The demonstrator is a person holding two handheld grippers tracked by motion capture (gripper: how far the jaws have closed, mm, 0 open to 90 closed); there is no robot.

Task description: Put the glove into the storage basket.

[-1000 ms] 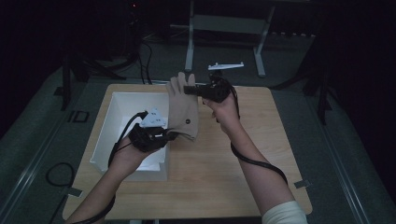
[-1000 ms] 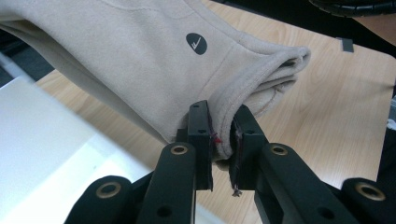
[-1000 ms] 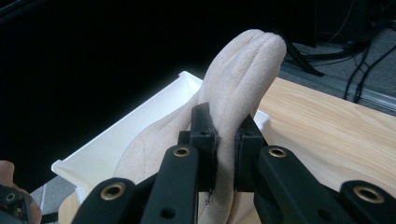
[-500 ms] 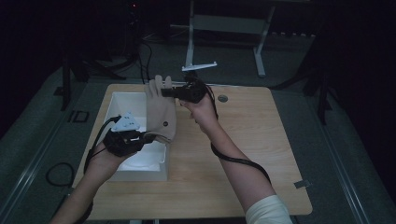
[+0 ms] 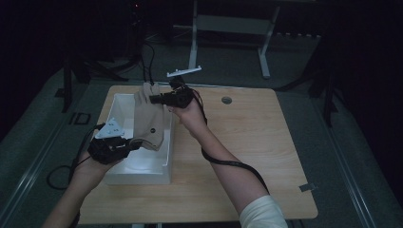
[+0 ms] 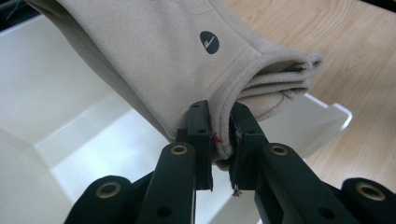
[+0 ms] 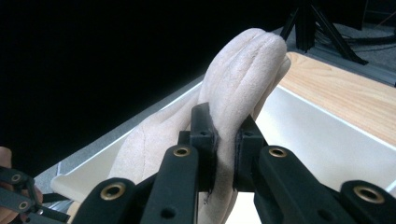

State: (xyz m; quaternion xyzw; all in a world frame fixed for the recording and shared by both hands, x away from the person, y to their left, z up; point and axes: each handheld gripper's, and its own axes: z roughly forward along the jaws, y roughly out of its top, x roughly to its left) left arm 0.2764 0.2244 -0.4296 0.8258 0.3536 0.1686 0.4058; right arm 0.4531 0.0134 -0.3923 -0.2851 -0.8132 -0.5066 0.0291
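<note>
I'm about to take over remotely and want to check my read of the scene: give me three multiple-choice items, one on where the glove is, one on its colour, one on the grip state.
1. Where is the glove?
A. Held up over the white bin
B. Flat on the bare table right of the bin
C. On the floor

2. What colour is the glove?
A. Black
B. Beige
C. Bright red

3. How is the glove held?
A. Only by the right gripper
B. By neither gripper
C. By both, the left gripper too

Answers:
1 A, the high view shows it stretched between the grippers above the bin.
2 B, the fabric reads beige in both gripper views, with a small dark round logo.
3 C, the left gripper's jaws pinch the cuff and the right gripper's jaws pinch the finger end.
</note>
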